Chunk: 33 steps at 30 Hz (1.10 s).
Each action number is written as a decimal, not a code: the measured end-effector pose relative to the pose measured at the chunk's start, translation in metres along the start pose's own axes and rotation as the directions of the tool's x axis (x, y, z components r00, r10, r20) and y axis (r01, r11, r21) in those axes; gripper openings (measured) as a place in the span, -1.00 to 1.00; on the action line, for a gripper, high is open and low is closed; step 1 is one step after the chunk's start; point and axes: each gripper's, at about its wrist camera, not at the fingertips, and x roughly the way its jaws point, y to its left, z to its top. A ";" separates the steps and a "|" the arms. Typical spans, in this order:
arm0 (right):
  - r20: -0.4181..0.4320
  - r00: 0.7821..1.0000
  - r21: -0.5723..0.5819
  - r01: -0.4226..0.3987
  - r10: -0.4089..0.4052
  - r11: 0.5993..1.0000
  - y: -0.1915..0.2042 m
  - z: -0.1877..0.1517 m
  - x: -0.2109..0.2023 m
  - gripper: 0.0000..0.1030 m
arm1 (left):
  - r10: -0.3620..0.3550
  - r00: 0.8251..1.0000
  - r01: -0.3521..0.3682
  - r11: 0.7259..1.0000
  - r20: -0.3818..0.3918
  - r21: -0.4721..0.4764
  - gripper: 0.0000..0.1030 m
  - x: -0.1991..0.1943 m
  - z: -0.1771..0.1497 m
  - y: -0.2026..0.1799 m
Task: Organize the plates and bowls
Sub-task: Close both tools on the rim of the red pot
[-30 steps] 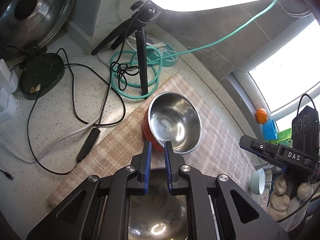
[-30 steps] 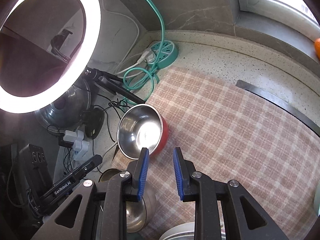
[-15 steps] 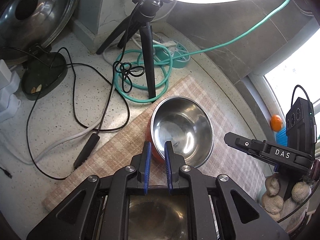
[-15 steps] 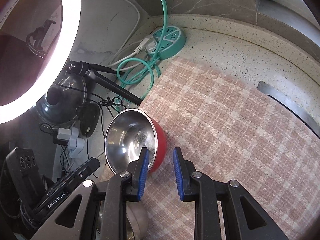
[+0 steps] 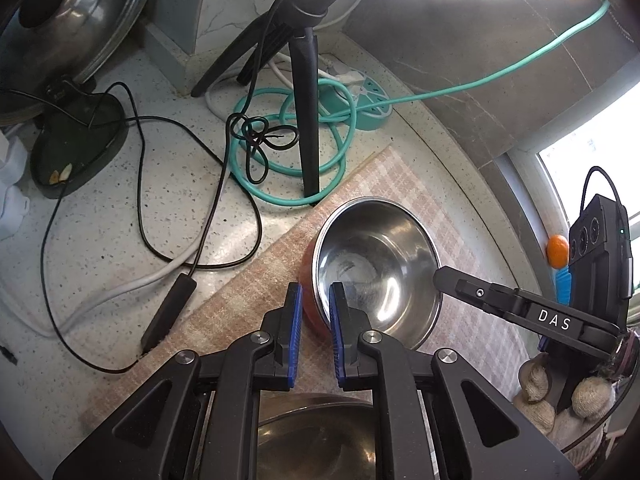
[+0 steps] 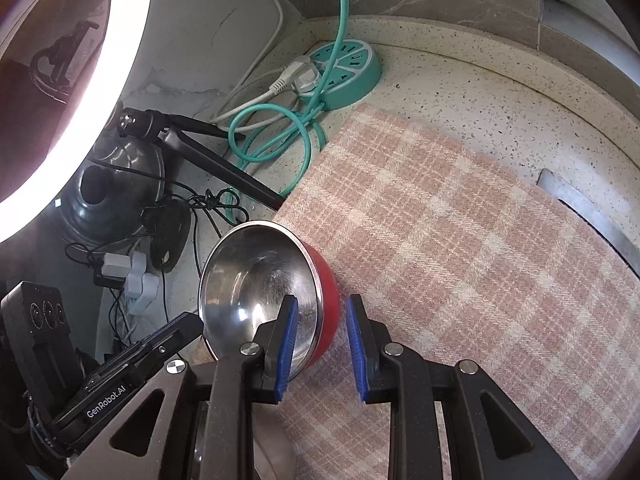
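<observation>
The left tongs (image 5: 313, 334) stand slightly spread, their blue pads either side of the near rim of a steel bowl with a red outside (image 5: 376, 268); the right-hand pad lies inside the bowl, the other outside against the red wall. Whether the pads actually press the rim cannot be told, since a narrow gap shows between them. Below these tongs a second steel bowl (image 5: 316, 440) is mostly covered by the black frame, so only part of its hollow shows.

The right tongs (image 6: 322, 344) are spread wider and straddle the same bowl (image 6: 256, 280) at its opposite rim, one pad over the shiny inside, the other clear of the red wall and hanging above the checked cloth (image 6: 460, 240). The bowl sits at the cloth's edge; in the right view it looks tilted, though the fisheye bend makes that hard to judge.

Beyond the bowl a black tripod (image 5: 308, 80) stands on the speckled counter (image 5: 100, 240) among loops of green cable (image 5: 280, 184) and thin black wire. A round green power strip (image 6: 348, 72) lies near the wall corner. A ring light (image 6: 80, 120) is cut off by the frame in both views. A gloved hand (image 5: 560, 396) holding the right tongs appears only partly at the left view's border.
</observation>
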 end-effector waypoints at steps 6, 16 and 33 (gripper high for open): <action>-0.016 1.000 0.003 0.026 -0.026 1.000 0.000 0.002 0.007 -0.57 | -0.007 1.000 0.007 1.000 -0.007 0.010 -0.77 0.005 0.002 0.000; -0.025 0.999 -0.005 0.033 -0.033 0.999 0.003 0.000 0.011 -0.87 | -0.006 1.000 0.006 0.999 -0.006 0.041 -0.87 0.009 0.004 -0.004; 0.003 0.999 0.006 0.054 -0.054 0.999 0.009 -0.006 -0.008 -0.87 | -0.046 0.999 0.045 0.997 0.016 0.063 -0.87 -0.007 0.001 -0.008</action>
